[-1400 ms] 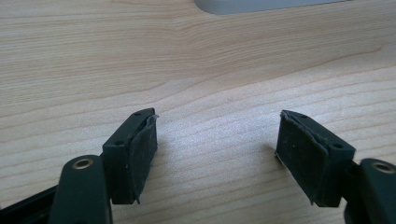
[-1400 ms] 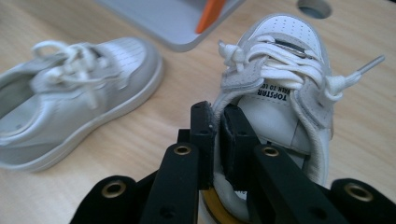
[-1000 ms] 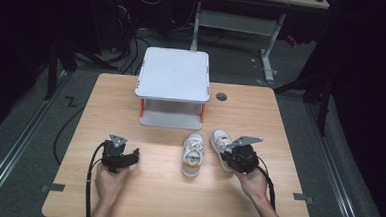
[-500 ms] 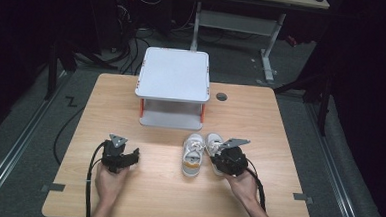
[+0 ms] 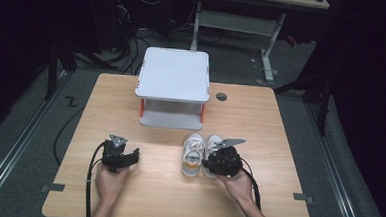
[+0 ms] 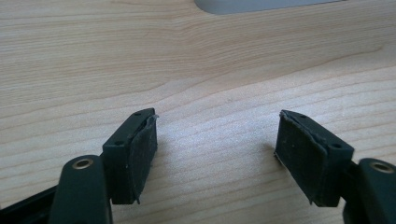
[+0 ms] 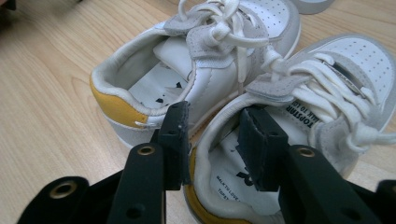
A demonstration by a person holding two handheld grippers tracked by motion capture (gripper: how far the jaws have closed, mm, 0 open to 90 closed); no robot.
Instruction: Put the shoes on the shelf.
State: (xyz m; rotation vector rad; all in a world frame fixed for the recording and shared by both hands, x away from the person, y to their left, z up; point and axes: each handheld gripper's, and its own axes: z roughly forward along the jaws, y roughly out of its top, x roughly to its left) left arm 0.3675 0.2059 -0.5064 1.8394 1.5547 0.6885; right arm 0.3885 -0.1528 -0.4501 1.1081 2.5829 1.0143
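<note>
Shifted beside its twin, white leather shoe [image 7: 299, 107] straddled by just-opening right tongs [image 7: 212, 140]; left tongs [image 6: 217, 144] apart.

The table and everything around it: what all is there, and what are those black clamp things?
Table: one, light wood.
Two-tier stand: one, white with orange posts, far middle.
Shoes: two, white with yellow heels, side by side before the stand.
Desk frame: one, pale, beyond the table.
Left gripper: black, open over bare wood.
Right gripper: black; jaws, just opening, straddle the right shoe's heel wall without pressing.
Hands: two, near edge.
</note>
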